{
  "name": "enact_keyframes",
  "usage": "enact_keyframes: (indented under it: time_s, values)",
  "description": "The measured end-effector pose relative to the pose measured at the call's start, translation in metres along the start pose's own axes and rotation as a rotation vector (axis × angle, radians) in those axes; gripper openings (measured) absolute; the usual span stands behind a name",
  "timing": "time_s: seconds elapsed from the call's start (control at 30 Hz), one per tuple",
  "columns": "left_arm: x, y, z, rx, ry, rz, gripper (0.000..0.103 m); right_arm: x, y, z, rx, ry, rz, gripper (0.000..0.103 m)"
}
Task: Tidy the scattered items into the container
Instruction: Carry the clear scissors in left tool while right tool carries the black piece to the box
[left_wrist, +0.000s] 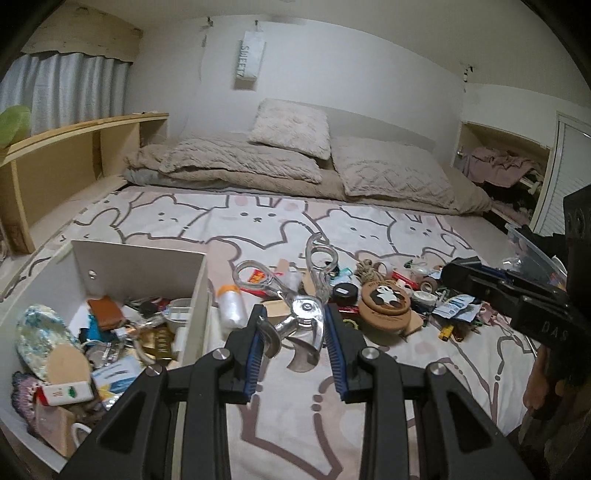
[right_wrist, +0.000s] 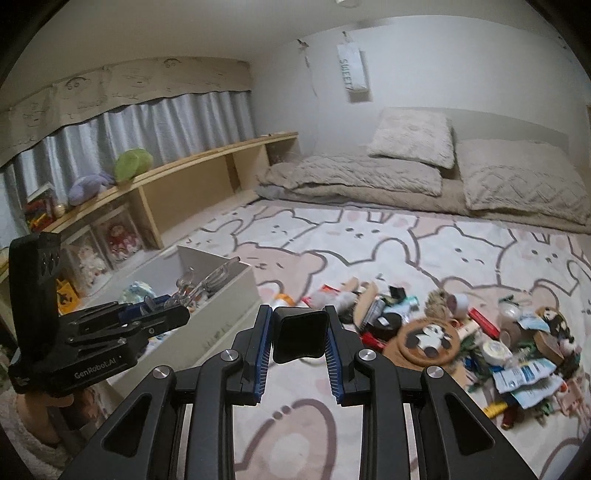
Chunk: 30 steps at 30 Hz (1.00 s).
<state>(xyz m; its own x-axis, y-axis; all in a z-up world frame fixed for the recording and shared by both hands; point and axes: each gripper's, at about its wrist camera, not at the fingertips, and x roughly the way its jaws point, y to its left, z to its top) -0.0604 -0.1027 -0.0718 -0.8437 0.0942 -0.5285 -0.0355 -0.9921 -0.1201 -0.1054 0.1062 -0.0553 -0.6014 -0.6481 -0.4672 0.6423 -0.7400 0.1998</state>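
Left gripper (left_wrist: 293, 334): clamping the blade end of metal shears (left_wrist: 301, 302), handles pointing away, holding them above the bedspread (left_wrist: 424, 354) just right of the box.
Right gripper (right_wrist: 299, 332): squeezing a black square cup (right_wrist: 300, 334) between its blue pads (right_wrist: 258, 354), carrying it over the bedspread.
Box (left_wrist: 201, 291): white, sitting on the bed at the left, already holding a wallet (left_wrist: 107, 314), cards and other bits.
Pile (right_wrist: 461, 332): lying scattered to the right of the box, a round panda coaster (right_wrist: 430, 339) and tape rolls among it.
Person: a hand (right_wrist: 35, 406) is gripping the left gripper's handle.
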Motion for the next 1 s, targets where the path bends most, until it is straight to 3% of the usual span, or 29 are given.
enact_keyframes:
  time_s: [0.6, 1.0]
  values:
    - [-0.037, 0.091, -0.006, -0.101, -0.035, 0.135, 0.031, 0.030, 0.064, 0.018, -0.066, 0.005, 0.119, 0.027]
    - [-0.046, 0.159, -0.003, -0.095, -0.005, 0.244, 0.031, 0.054, 0.108, 0.030, -0.133, 0.020, 0.205, 0.027]
